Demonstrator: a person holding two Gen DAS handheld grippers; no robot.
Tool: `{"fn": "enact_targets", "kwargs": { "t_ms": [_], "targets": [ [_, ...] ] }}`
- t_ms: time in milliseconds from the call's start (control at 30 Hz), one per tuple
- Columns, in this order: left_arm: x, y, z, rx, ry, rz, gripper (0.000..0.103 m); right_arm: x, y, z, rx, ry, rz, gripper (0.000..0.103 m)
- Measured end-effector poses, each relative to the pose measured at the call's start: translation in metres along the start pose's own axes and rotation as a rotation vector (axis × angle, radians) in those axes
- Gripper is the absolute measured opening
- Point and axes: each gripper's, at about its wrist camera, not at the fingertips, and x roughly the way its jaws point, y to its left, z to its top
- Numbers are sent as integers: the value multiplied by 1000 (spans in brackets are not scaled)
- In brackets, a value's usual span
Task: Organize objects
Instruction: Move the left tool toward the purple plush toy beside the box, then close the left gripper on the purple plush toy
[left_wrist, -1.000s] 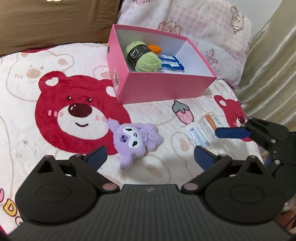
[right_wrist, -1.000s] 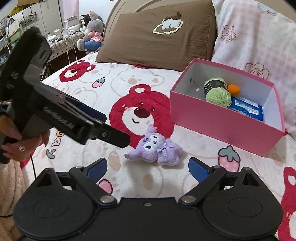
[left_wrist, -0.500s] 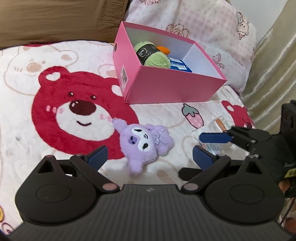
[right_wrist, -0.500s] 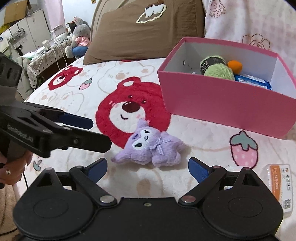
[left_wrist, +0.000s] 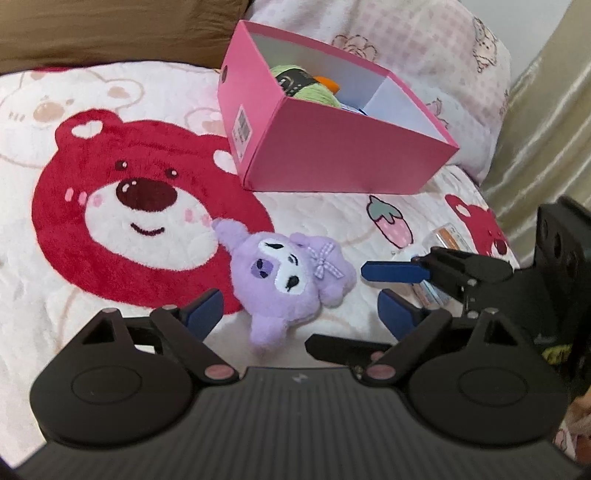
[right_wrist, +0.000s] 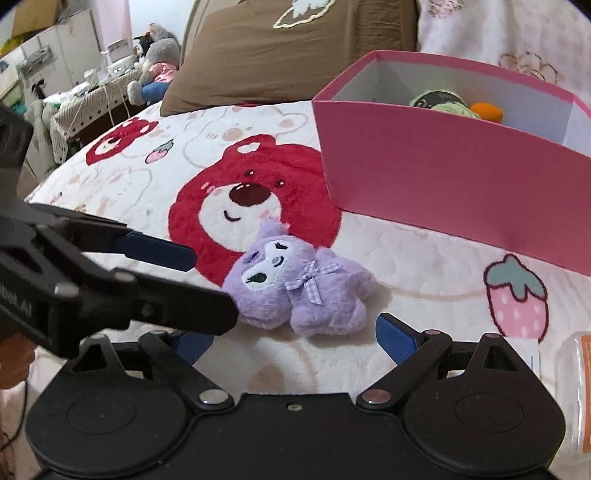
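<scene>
I am picking up the soft purple plush toy with the little checked bow (left_wrist: 291, 277). It lies on the fuzzy white bed blanket with big red bears (left_wrist: 110, 110), near the front edge, just in front of the pink cardboard box (left_wrist: 332, 162).

My left claw (left_wrist: 297, 308) is wide apart and holds nothing. The toy sits right between its blue tips. My right claw (right_wrist: 291, 338) is wide apart too and holds nothing. The toy lies just ahead of it. Both claws point at the same toy, one from each side.

I think the next move is to go down a bit more, squeeze one claw on the toy's soft body, lift it, and drop it in the box. The toy is squashy, so I should grab its thick middle, not an ear.

In the box I can see a ball of light green yarn (left_wrist: 310, 86) and something orange (left_wrist: 328, 83), but the front wall hides most of them. A small clear packet with an orange label (left_wrist: 448, 238) lies near the right edge of the blanket, partly behind my right claw. I cannot read it.
</scene>
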Motion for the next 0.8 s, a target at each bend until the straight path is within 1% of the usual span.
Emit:
{"fn": "enact_targets", "kwargs": {
  "t_ms": [67,167,200,267,300,333,467,567,600,667,767,800],
  "targets": [
    [5,4,0,-21,-5,-1,82,3,1,-1,-17,-9,-5,96],
    [12,11,1,-55,-7,-4,71,7,1,0,-27,-20,1,96],
    [15,13,1,-67,-8,-5,68,9,1,1,-24,-25,0,96],
    [19,18,1,-88,-8,-6,58,12,-2,3,-6,-33,8,96],
    [22,20,1,-98,-8,-5,56,14,-4,4,10,-31,16,96],
    [24,21,0,-107,-6,-4,52,16,-5,4,21,-29,19,96],
    [28,24,-1,-115,1,4,49,21,-8,5,46,-21,27,96],
    [30,28,-1,-137,5,-5,48,24,-8,6,61,-15,34,91],
    [30,29,-1,-146,8,-11,48,24,-8,6,62,-12,36,87],
    [32,33,0,-171,16,-22,47,25,-3,7,47,-3,9,86],
    [44,38,6,-237,54,-30,47,23,7,8,9,-2,-32,83],
    [45,37,8,-237,53,-28,47,24,10,9,-11,2,-47,83]
  ]
}}
